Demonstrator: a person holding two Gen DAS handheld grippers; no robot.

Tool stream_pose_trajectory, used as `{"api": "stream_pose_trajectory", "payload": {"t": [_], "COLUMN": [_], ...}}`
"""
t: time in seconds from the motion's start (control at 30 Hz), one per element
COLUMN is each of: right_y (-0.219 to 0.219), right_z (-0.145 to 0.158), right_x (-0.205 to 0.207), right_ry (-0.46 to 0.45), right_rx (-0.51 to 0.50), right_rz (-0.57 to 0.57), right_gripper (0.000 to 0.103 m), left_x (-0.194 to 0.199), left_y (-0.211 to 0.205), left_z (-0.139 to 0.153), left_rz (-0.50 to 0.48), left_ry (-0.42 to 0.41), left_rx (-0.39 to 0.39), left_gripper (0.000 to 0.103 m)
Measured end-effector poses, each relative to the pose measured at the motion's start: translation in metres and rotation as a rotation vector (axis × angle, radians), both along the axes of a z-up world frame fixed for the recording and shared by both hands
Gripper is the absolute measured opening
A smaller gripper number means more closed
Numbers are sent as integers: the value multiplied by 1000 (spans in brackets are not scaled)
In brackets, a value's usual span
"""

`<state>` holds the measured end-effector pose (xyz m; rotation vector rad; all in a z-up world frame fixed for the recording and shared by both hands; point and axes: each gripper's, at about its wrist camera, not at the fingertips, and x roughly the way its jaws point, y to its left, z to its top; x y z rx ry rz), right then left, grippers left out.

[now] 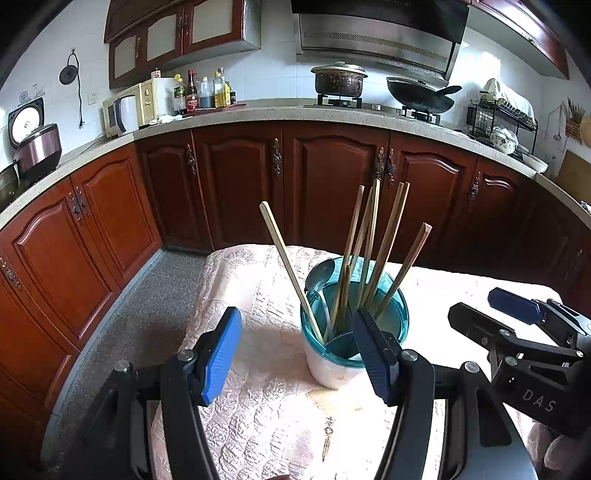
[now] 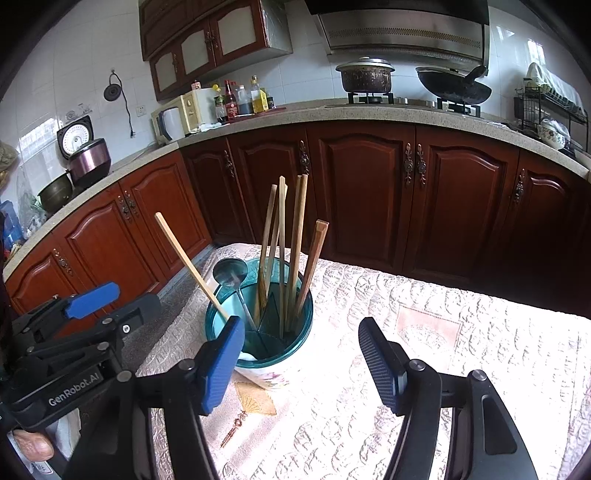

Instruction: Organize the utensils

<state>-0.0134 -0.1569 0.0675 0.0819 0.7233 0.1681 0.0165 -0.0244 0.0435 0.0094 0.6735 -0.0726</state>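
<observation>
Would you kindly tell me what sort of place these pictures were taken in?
A home kitchen, most likely: a dark lidded pot and black wok sit on a gas hob beneath a steel range hood, with reddish-brown wooden cabinets under a speckled stone counter.

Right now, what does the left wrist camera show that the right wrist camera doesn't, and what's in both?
Only the left wrist view shows the right gripper from the side. Only the right wrist view shows the left gripper from the side, plus a thumb at the bottom corner. Both show the holder with chopsticks and a spoon inside, the tablecloth, microwave, pot and wok.
</observation>
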Motion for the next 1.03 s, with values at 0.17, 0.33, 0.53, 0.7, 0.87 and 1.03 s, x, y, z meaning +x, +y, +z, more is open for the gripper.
{"api": "stream_pose_trajectory", "payload": {"t": [0.17, 0.33, 0.53, 0.7, 0.87, 1.03], "right_y": [0, 1, 1, 1, 1, -3], "right_z": [-1, -1, -2, -1, -3, -5], "right_x": [0, 0, 0, 0, -1, -2], "right_ry": [-1, -2, 3, 2, 6, 8], "right_rx": [2, 3, 5, 4, 5, 5], "right_rz": [0, 0, 0, 3, 2, -5], "right_gripper": [68, 68, 68, 68, 68, 68], "left_x": [0, -1, -1, -2, -2, -3], "left_y": [-1, -1, -2, -3, -4, -5], "left_z": [-1, -1, -1, -1, -2, -2], "left_rz": [1, -1, -4, -7, -20, -28], "left_ry": [3, 3, -1, -1, -6, -23], "left_rx": [3, 1, 5, 4, 2, 8], "left_gripper": [63, 63, 63, 63, 63, 63]}}
